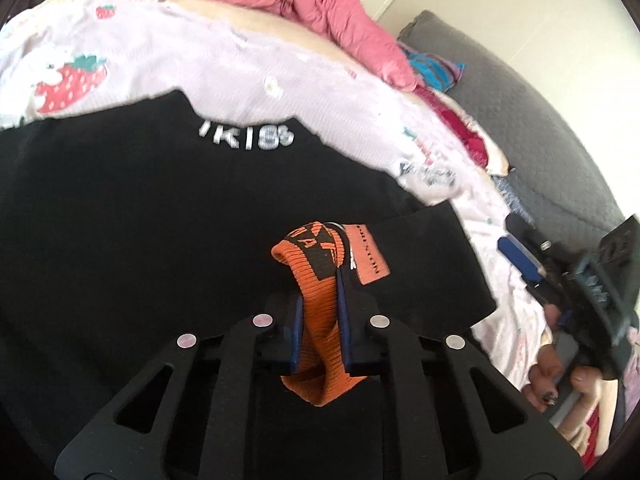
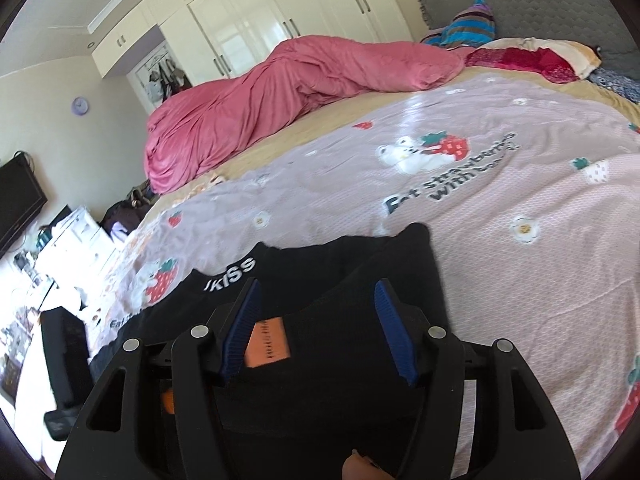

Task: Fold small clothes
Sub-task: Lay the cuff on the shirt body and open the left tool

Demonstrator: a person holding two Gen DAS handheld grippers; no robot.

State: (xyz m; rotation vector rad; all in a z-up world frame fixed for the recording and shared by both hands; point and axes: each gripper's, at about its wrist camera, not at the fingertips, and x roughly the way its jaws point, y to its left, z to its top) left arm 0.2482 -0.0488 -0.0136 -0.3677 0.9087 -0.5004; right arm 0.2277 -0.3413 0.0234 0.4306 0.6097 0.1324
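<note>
The left gripper (image 1: 320, 300) is clenched on the orange cuff (image 1: 316, 280) of a black garment (image 1: 140, 220) lying low in the frame on the bed's strawberry-print sheet (image 2: 500, 200). The right gripper (image 2: 316, 324) hangs over the garment, released, fingers wide apart.

Left claw (image 1: 320, 300) clamped shut; right claw (image 2: 318, 330) spread wide.

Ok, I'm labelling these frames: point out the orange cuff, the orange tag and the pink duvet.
orange cuff (image 1: 320, 292): left wrist view, ribbed band between the pads.
orange tag (image 2: 267, 343): right wrist view, middle of the patch.
pink duvet (image 2: 280, 100): right wrist view, middle of the heap.
</note>
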